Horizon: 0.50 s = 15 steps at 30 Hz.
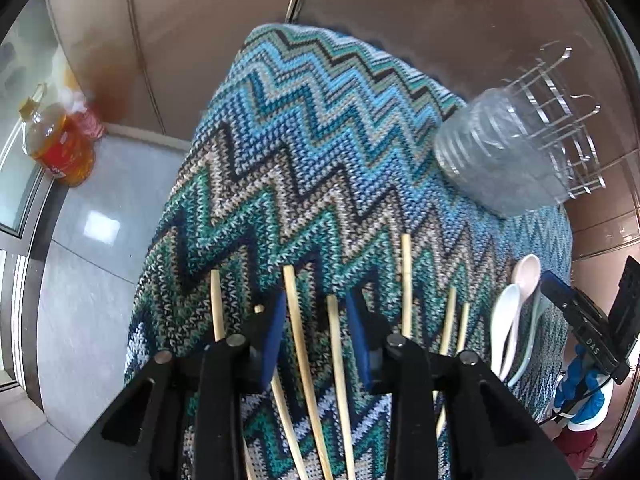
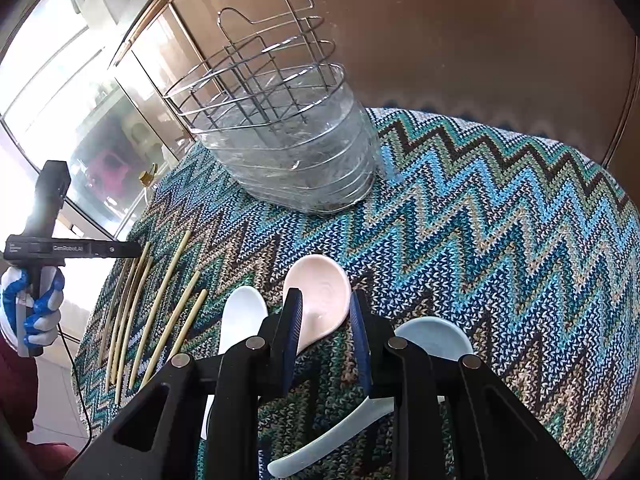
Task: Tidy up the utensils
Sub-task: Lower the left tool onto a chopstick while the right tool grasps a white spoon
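Several bamboo chopsticks (image 1: pixel 298 332) lie side by side on the zigzag knit cloth (image 1: pixel 304 152); they also show at the left of the right wrist view (image 2: pixel 160 308). My left gripper (image 1: pixel 316 302) is open just above them, with two chopsticks between its jaws. Three ceramic spoons lie on the cloth: pink (image 2: pixel 320 292), white (image 2: pixel 240 320) and pale blue (image 2: pixel 436 340). My right gripper (image 2: pixel 326 300) is open over the pink spoon's bowl. The wire utensil holder (image 2: pixel 280 120) in a clear plastic tub stands at the far side, empty.
The cloth covers a small table whose edges drop off on all sides. A bottle of amber oil (image 1: pixel 56 144) stands on the floor at the left. A brown wall (image 2: pixel 480 40) is behind the holder, and a glass door (image 2: pixel 60 80) at the left.
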Each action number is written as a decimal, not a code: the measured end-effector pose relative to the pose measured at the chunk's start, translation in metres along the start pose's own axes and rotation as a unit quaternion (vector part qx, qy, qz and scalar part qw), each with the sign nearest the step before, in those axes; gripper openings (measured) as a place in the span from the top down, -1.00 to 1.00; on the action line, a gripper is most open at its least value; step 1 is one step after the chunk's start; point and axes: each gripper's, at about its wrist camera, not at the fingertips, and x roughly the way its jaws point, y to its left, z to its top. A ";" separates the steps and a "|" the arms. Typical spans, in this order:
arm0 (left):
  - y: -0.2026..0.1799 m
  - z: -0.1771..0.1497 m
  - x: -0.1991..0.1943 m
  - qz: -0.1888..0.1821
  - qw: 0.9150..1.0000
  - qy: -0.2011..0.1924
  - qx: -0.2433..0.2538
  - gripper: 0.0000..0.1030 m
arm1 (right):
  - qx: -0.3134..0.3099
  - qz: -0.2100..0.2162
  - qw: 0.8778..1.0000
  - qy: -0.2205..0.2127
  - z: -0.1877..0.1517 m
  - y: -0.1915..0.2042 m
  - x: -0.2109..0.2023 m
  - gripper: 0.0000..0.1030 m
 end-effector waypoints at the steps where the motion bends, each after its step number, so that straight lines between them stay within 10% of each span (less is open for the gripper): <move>1: 0.001 0.001 0.003 0.001 1.000 0.003 -0.002 0.46 | -0.001 0.000 1.000 0.003 0.001 0.000 0.003 0.54; 15: 0.004 0.007 0.015 0.016 1.000 0.023 -0.004 0.65 | -0.016 0.016 0.999 0.037 0.017 -0.007 0.020 0.54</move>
